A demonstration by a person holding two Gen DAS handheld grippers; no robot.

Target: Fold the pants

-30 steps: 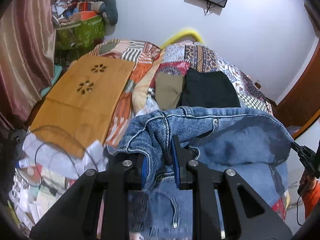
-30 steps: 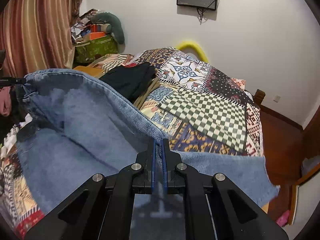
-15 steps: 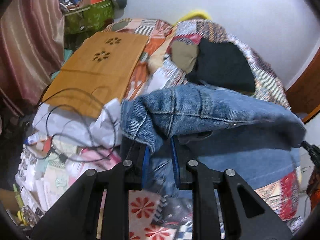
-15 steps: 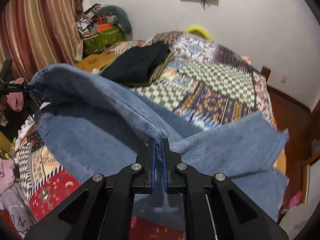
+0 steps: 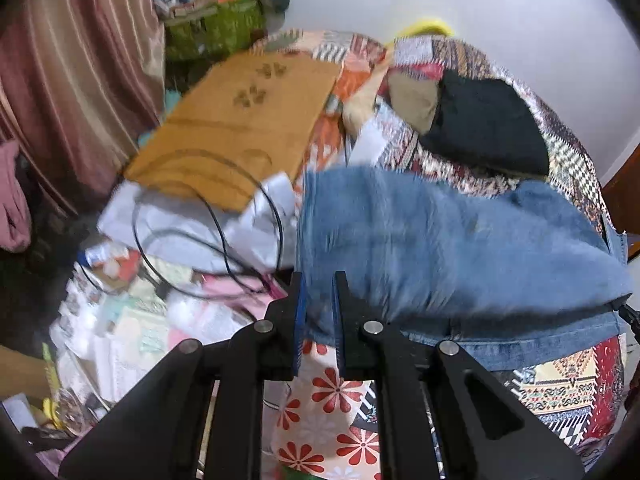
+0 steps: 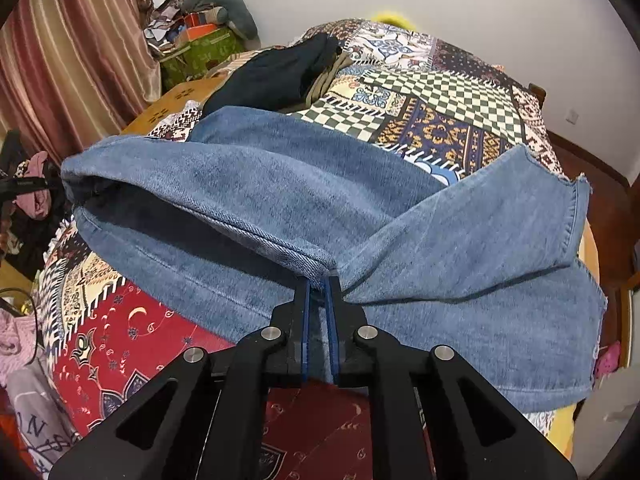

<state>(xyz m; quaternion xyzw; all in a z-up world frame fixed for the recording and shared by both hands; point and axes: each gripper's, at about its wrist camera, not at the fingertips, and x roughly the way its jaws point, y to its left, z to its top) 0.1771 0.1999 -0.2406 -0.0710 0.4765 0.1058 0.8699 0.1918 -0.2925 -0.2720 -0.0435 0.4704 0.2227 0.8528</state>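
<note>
Blue jeans [image 5: 440, 240] lie across the patchwork bed, folded over themselves, blurred in the left wrist view. My left gripper [image 5: 319, 280] is shut on the denim at the jeans' left end. In the right wrist view the jeans [image 6: 280, 200] stretch from the left to the right, with the leg ends [image 6: 500, 280] spread at the right. My right gripper [image 6: 319, 284] is shut on a seam fold of the jeans near the bed's front. The left gripper's tip [image 6: 24, 186] shows at the far left of the jeans.
A black folded garment [image 5: 484, 128] and an olive one [image 5: 412, 100] lie further back on the patchwork quilt [image 6: 440, 92]. A wooden lap board [image 5: 240, 120], papers and black cables [image 5: 208, 232] lie at the left. Curtains [image 5: 72, 80] hang beyond, and a green box [image 6: 200, 52] stands at the back.
Both grippers have come down and forward with the jeans. The raised denim has dropped onto the bed, and the upper layer now lies folded over the lower one.
</note>
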